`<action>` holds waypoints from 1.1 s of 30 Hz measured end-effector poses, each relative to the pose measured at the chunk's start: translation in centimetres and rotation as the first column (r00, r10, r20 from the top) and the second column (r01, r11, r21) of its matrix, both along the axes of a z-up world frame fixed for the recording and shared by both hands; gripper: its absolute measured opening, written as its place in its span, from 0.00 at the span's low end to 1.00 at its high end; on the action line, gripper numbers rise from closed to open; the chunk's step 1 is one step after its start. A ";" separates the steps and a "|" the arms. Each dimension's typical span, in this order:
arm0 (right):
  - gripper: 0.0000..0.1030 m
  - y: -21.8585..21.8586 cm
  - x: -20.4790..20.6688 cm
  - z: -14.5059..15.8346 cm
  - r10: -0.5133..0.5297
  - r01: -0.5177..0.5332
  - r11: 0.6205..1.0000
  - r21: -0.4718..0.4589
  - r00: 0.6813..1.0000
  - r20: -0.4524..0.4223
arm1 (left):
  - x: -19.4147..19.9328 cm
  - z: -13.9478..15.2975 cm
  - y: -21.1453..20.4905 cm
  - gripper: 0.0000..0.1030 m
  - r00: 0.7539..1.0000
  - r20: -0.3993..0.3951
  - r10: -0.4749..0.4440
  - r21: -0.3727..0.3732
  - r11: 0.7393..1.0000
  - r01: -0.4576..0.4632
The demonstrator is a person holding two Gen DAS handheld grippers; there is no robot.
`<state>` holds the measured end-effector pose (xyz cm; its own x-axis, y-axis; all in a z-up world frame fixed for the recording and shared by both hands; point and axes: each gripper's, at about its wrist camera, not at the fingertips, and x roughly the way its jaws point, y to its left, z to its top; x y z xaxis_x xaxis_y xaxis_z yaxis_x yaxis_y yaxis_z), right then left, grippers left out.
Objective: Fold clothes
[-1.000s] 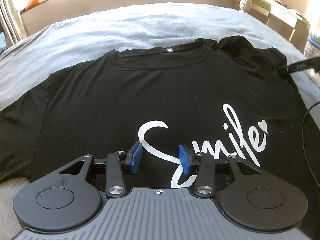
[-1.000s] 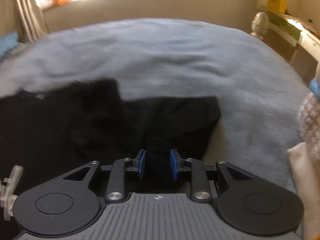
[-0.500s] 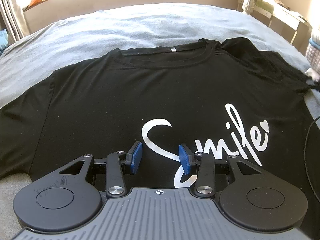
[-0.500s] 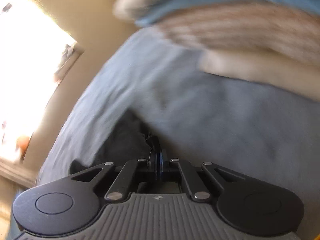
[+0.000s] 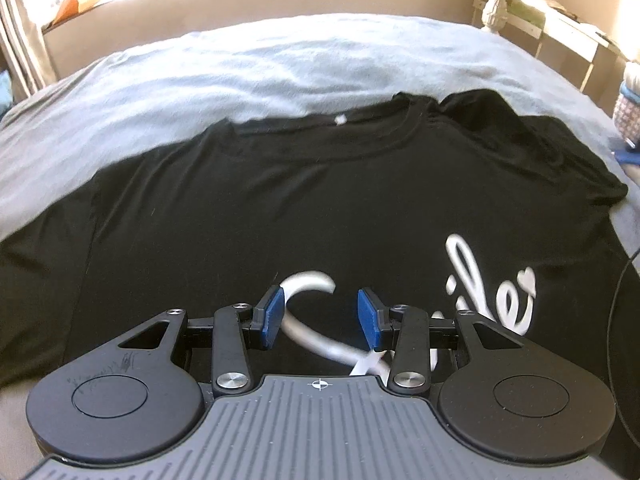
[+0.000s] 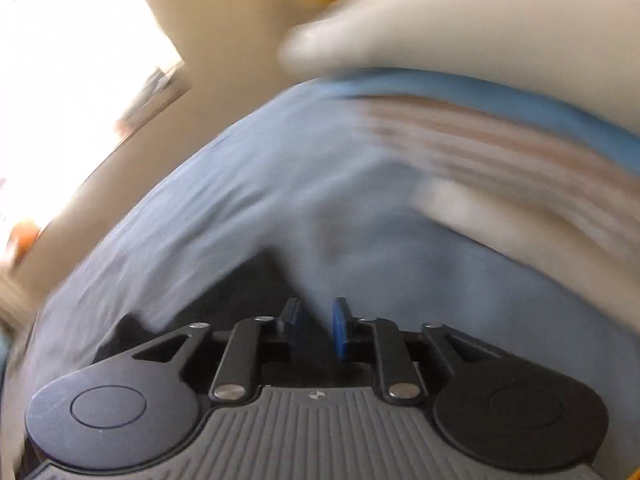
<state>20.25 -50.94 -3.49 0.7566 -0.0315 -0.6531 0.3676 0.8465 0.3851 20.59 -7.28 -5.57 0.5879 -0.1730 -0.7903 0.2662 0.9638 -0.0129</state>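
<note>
Black T-shirt [image 5: 280, 208] spread face up on the blue-grey bed [image 5: 248, 60], both grippers angled down.

Left gripper [image 5: 320, 318] hovers low at frame centre over the white script print [image 5: 496, 292], jaws spread, nothing between them. Right gripper [image 6: 314, 326] is rolled sideways in a blurred view, jaws opening with nothing between them; the shirt's edge shows lower left, folded laundry [image 6: 500, 152] upper right.

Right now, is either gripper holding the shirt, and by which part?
Nothing is held. The left gripper hovers open over the black shirt. The right gripper is opening with only bedsheet showing between its pads.
</note>
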 end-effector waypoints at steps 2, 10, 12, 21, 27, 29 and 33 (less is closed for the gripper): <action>0.25 0.3 3.4 0.2 0.051 -0.052 0.998 -0.043 0.998 -0.021 | 0.9 0.4 -1.3 0.39 1.000 0.023 -0.016 -0.007 1.000 0.016; 0.26 -2.6 10.2 -2.4 0.066 -0.057 0.995 0.084 0.991 -0.116 | 7.7 1.0 -8.1 0.39 0.992 0.119 -0.051 -0.098 0.993 0.062; 0.26 -2.9 10.6 -3.0 0.079 -0.063 0.991 0.117 0.987 -0.137 | 9.3 0.7 -9.7 0.39 0.990 0.127 -0.068 -0.101 0.992 0.081; 0.26 -3.6 11.1 -3.1 0.130 -0.108 0.983 0.151 0.980 -0.148 | 12.8 -1.5 -12.2 0.39 0.996 0.072 -0.058 -0.061 0.996 0.062; 0.26 -3.2 11.6 -3.2 0.177 -0.153 0.975 0.162 0.973 -0.147 | 13.2 -2.5 -12.0 0.39 0.997 0.068 -0.048 -0.059 0.997 0.052; 0.14 -2.2 11.7 -3.0 0.209 -0.197 0.976 0.093 0.967 -0.144 | 13.4 -2.5 -12.0 0.39 0.997 0.072 -0.040 -0.064 0.997 0.044; 0.01 -1.1 10.6 -1.9 0.180 -0.183 0.982 -0.043 0.982 -0.065 | 13.6 -2.5 -11.9 0.39 0.997 0.071 -0.004 -0.083 0.996 0.010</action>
